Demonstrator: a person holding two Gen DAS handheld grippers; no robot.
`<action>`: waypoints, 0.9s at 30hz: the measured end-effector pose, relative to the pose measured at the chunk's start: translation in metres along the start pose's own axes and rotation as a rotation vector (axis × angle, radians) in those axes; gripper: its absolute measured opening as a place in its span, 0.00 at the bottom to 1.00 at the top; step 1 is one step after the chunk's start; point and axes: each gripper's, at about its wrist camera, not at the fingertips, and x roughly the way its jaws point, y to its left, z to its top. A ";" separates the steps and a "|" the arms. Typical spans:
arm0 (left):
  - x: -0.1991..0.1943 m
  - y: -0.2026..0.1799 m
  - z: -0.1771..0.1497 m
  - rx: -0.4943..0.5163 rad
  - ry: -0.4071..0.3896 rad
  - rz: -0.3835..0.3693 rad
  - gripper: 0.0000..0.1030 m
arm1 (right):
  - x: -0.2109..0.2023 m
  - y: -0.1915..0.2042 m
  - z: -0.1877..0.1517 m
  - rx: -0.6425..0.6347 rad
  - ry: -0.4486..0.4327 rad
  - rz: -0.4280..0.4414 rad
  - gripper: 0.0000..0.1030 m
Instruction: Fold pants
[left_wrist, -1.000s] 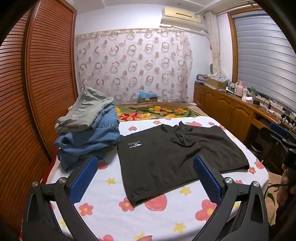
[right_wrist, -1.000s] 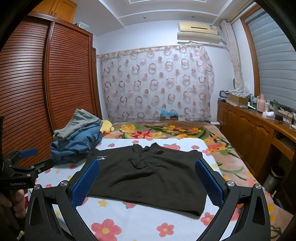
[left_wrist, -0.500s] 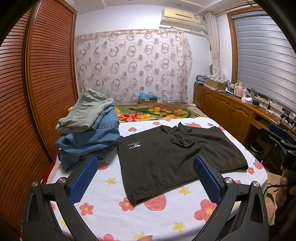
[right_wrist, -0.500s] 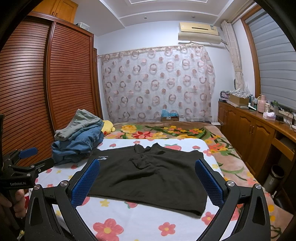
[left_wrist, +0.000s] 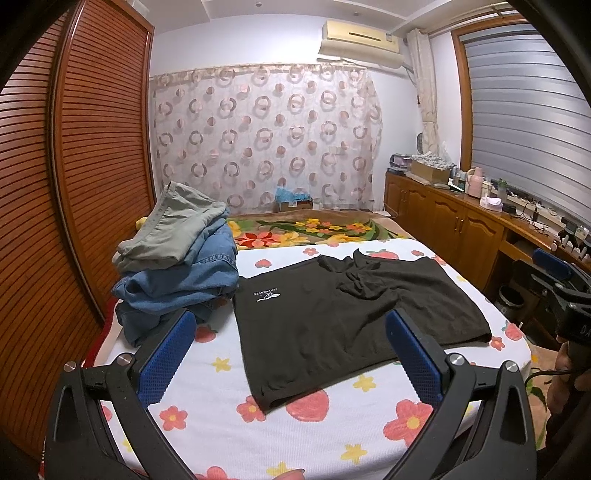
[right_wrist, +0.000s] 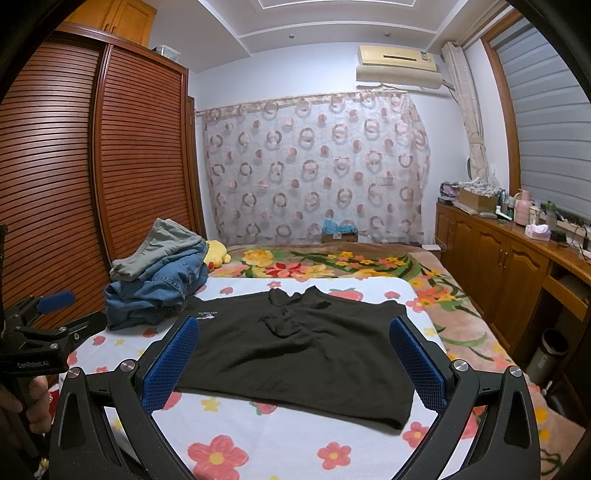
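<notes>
Dark pants (left_wrist: 332, 317) (right_wrist: 295, 350) lie spread flat on a white bed sheet with a flower and strawberry print (left_wrist: 303, 435) (right_wrist: 258, 443). A small white logo shows near their left edge, and the cloth is bunched at the far middle. My left gripper (left_wrist: 290, 343) hovers open before the near edge of the bed, nothing between its blue pads. My right gripper (right_wrist: 293, 350) is open too, held above the near side of the pants. Each gripper also shows at the edge of the other's view, held by a hand.
A pile of folded blue jeans and grey-green trousers (left_wrist: 177, 258) (right_wrist: 155, 277) sits at the bed's left, beside the louvred wardrobe (left_wrist: 74, 184). A floral blanket (right_wrist: 332, 262) covers the far bed. Wooden cabinets (right_wrist: 509, 266) with clutter line the right wall; a bin (right_wrist: 546, 350) stands below.
Both views have shifted only slightly; the pants and the pile have not moved, and both grippers stay open.
</notes>
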 end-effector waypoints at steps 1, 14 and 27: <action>0.000 0.000 0.000 0.000 0.000 0.000 1.00 | 0.000 0.000 0.000 0.000 0.000 0.000 1.00; -0.001 -0.001 -0.001 0.000 -0.003 0.002 1.00 | 0.000 0.000 0.000 -0.002 -0.001 0.001 1.00; -0.006 -0.002 0.002 -0.003 -0.004 -0.002 1.00 | 0.000 0.001 0.000 -0.002 -0.003 0.000 1.00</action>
